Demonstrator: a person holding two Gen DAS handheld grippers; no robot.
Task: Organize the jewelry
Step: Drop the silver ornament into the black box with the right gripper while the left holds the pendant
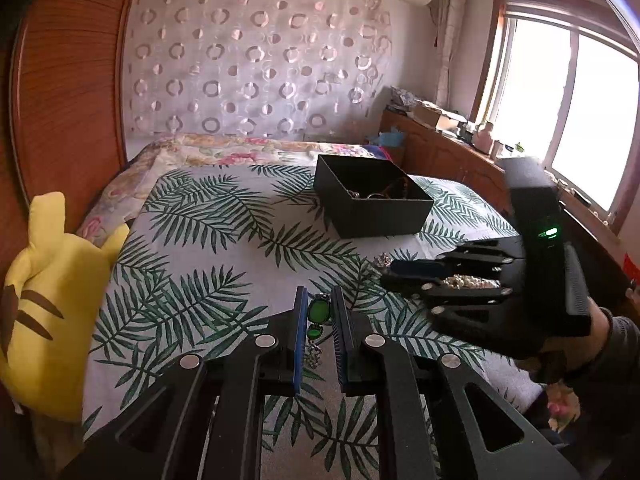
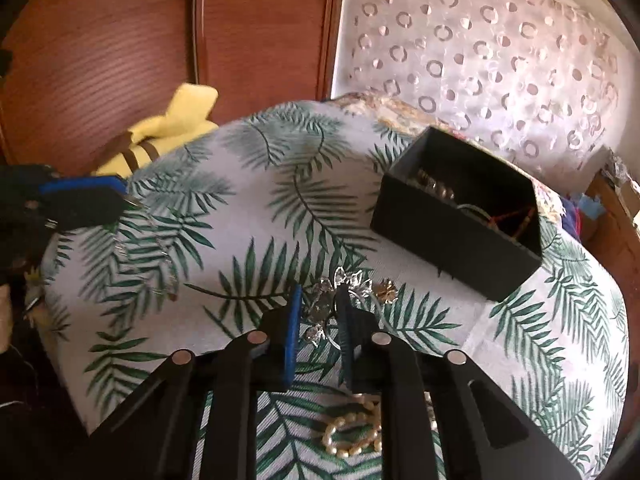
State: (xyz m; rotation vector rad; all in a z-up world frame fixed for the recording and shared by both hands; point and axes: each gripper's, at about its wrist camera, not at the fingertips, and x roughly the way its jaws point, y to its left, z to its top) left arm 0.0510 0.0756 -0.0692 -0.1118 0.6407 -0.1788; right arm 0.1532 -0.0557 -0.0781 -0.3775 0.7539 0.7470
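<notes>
A green-stone bracelet with a silver chain (image 1: 318, 314) lies on the leaf-print cloth (image 1: 224, 240) between the fingers of my left gripper (image 1: 320, 300), which is open around it. My right gripper (image 2: 318, 300) is open over a cluster of silver jewelry (image 2: 336, 284) on the cloth; it also shows in the left wrist view (image 1: 400, 276). A pearl bracelet (image 2: 354, 430) lies under the right gripper. An open black box (image 1: 370, 196) (image 2: 460, 212) holds several pieces of jewelry. A thin silver chain (image 2: 156, 256) lies near the left gripper (image 2: 100, 196).
A yellow plush toy (image 1: 52, 312) (image 2: 176, 120) sits at the bed's left edge beside a wooden wardrobe (image 1: 68, 80). A low wooden cabinet (image 1: 448, 152) with clutter runs under the window at right. A gold flower piece (image 2: 386, 290) lies by the silver cluster.
</notes>
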